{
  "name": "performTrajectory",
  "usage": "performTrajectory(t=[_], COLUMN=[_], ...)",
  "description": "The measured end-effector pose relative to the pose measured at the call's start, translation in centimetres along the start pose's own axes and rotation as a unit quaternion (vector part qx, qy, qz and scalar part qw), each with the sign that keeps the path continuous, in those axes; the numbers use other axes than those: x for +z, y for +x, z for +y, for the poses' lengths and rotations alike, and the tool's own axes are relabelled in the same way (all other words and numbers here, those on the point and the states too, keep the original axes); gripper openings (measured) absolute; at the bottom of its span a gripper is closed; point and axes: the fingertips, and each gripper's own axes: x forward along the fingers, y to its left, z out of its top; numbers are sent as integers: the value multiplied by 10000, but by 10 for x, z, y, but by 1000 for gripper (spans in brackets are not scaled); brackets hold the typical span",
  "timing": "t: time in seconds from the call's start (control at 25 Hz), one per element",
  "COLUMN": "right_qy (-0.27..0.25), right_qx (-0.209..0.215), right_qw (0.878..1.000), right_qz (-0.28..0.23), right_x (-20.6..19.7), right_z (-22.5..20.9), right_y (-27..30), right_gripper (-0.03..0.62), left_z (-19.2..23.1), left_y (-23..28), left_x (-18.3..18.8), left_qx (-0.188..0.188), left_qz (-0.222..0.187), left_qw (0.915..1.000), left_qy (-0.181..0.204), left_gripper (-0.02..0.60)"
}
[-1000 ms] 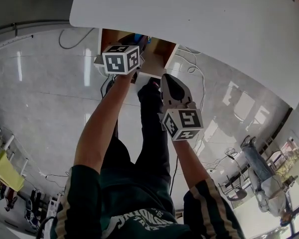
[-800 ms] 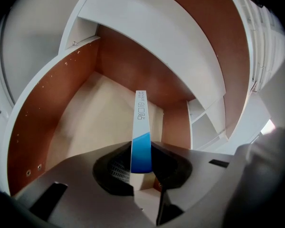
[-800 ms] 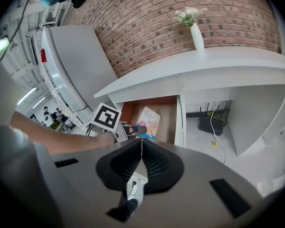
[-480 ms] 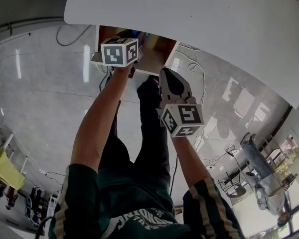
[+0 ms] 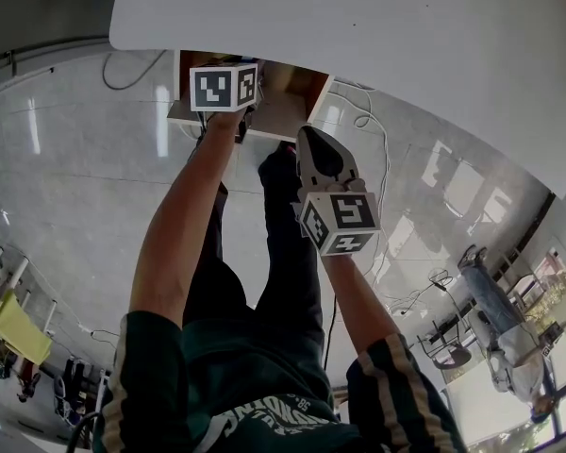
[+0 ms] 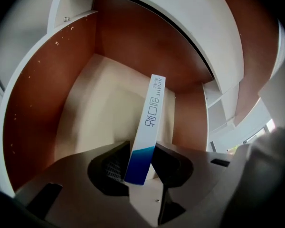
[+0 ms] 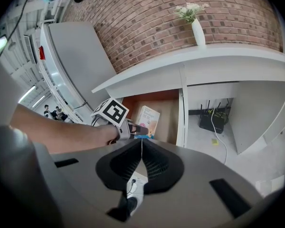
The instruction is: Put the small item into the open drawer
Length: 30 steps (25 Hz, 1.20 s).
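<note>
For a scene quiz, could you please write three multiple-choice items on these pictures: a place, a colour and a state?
1. Where does the vase stand? A on a chair; B on the white ledge; C in a sink.
2. What colour is the near end of the slim box? A red; B green; C blue.
3. How do the jaws of the right hand-held gripper stand? A closed, empty; B wide apart; C clamping a cup.
Answers: B, it stands on the ledge; C, white fades to blue; A, they meet with nothing between.
</note>
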Motion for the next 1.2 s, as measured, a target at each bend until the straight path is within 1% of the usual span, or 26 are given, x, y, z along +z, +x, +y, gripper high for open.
performTrajectory(t=[0.12,0.28,0.56,0.6,0.64,0.68,0.72,0.76,0.8,0.84,0.88,0.92,0.96,1.0,1.04,1.08,1.12,1.2], right_qy=[-55,-22,64,81,102,119,129,138,148,154,156,156,156,154,152,149,147,154], right_qx=[-30,-53,-28,-23,-15,-11,-13,-17,-19,-21,-24,-27,-28,-27,-26,-27,-32,-46], right_qw=[9999,9999,9999,9999,9999,9999,9999,9999,9998,9998,9998,9998,9998,9999,9999,9999,9999,9999], right_qz=[91,146,141,142,136,122,107,95,89,86,83,80,76,71,67,63,59,40], right_x=[-3,-3,-1,-1,0,0,1,1,0,0,0,1,2,2,3,3,3,4], right_z=[-3,-4,3,3,3,3,3,3,3,3,2,2,2,2,2,3,3,4], right_y=[7,15,16,15,15,14,14,15,16,17,17,17,17,16,16,16,15,14], right_gripper=[26,26,26,26,26,26,26,26,26,26,26,26,26,26,26,25,26,26], left_z=[6,14,22,24,29,40,57,75,90,94,90,78,63,47,34,27,25,27], left_y=[0,1,8,9,8,-1,-17,-37,-53,-61,-58,-46,-27,-5,12,20,20,11], left_x=[0,-3,-14,-16,-19,-25,-36,-50,-63,-73,-76,-66,-44,-19,-7,-10,-19,-24], left_qx=[62,106,93,108,235,577,1145,1785,2274,2474,2388,2083,1630,1129,716,490,446,549], left_qz=[38,206,669,698,770,983,1377,1868,2314,2599,2635,2336,1713,1002,558,520,666,797], left_qw=[9999,9995,9975,9974,9967,9935,9838,9660,9458,9334,9346,9496,9708,9865,9932,9955,9958,9950], left_qy=[-100,-222,-194,-147,-86,-16,58,115,132,108,99,191,406,641,728,619,445,260], left_gripper=[132,155,245,261,276,296,311,313,313,313,314,322,336,351,369,395,414,422])
